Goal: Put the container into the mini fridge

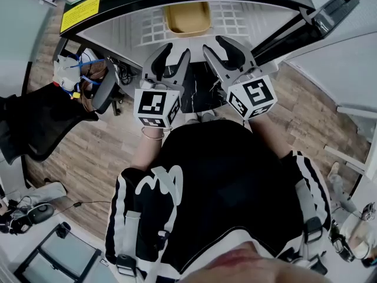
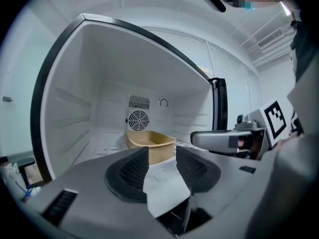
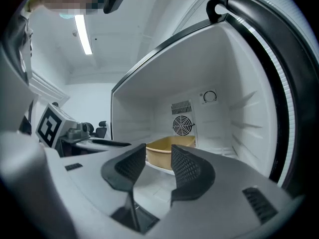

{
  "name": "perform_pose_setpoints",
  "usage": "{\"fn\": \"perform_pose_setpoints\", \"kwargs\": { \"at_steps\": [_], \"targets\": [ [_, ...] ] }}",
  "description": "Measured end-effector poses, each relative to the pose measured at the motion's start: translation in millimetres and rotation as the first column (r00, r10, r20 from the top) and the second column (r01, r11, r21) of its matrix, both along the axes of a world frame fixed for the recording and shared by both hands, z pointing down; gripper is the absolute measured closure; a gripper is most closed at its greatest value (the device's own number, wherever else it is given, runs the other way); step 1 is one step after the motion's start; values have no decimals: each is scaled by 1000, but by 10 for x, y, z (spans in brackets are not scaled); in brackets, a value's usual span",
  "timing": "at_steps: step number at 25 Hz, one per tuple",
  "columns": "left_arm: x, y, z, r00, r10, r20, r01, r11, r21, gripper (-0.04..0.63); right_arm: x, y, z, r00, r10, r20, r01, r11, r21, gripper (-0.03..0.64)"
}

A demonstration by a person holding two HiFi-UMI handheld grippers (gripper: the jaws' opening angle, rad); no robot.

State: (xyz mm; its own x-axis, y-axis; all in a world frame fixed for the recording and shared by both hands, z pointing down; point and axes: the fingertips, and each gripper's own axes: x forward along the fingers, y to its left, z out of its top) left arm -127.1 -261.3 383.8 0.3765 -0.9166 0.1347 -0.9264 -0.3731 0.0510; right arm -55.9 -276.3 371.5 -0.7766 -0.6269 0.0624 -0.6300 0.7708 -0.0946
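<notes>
A tan open container [image 1: 187, 17] sits on the white wire shelf [image 1: 247, 17] inside the mini fridge, towards the back near the fan. It also shows in the left gripper view as the container [image 2: 149, 144] and in the right gripper view as the container [image 3: 169, 151]. Both grippers hang side by side just outside the fridge mouth, pointing in. My left gripper [image 1: 175, 55] [image 2: 162, 161] is open with nothing between its pads. My right gripper [image 1: 219, 46] [image 3: 158, 158] is open and empty too. Neither touches the container.
The fridge door [image 1: 330, 9] stands open at the right. A yellow label [image 1: 79, 12] is on the fridge's edge. A black office chair [image 1: 35, 122] and tangled cables [image 1: 82, 72] are on the wooden floor at the left. The person's legs fill the lower middle.
</notes>
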Motion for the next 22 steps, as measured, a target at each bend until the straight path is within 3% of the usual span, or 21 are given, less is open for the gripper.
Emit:
{"fn": "perform_pose_setpoints", "kwargs": {
  "at_steps": [11, 22],
  "targets": [
    [7, 92, -105, 1000, 13, 9, -13, 1000, 28, 509, -20, 112, -70, 1000, -4, 20, 4, 1000, 1, 539],
    [-64, 203, -150, 998, 60, 6, -60, 997, 46, 579, -114, 243, -63, 999, 23, 41, -23, 1000, -4, 588]
  ]
}}
